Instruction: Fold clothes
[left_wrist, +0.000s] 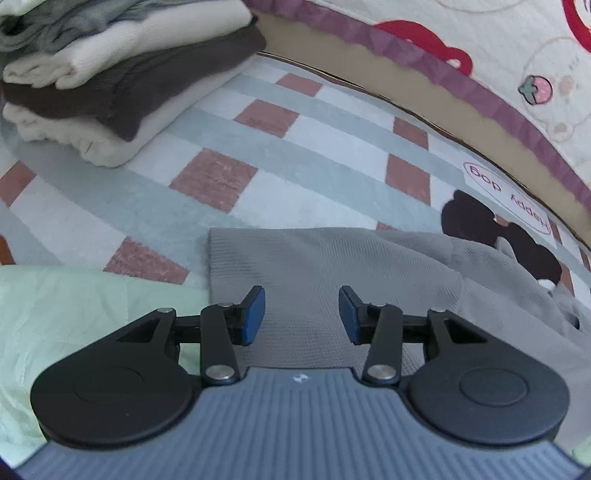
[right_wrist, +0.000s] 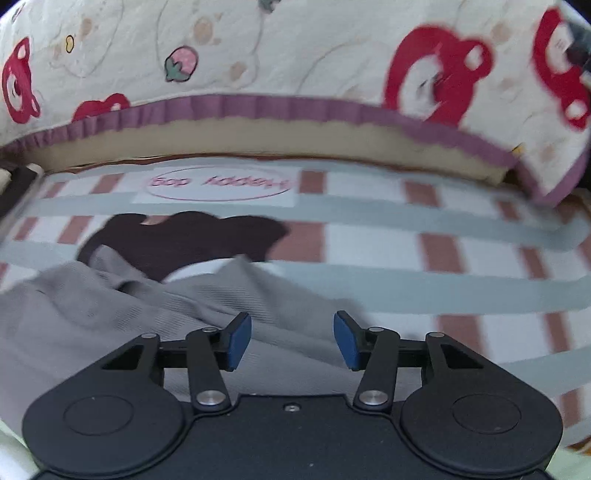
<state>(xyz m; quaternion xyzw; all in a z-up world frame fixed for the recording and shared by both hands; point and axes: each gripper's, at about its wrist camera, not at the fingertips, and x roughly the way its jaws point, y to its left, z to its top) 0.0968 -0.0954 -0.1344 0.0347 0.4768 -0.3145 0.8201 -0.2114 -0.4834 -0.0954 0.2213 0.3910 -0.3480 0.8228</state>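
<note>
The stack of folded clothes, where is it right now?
In the left wrist view, the stack of folded clothes sits at the upper left on the checked mat, beyond the grey garment.

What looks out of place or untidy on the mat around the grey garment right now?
The grey garment is rumpled at its far edge, with folds bunched over the dog print. Its near-left corner lies flat. The folded stack looks tidy. Both grippers are open.
</note>
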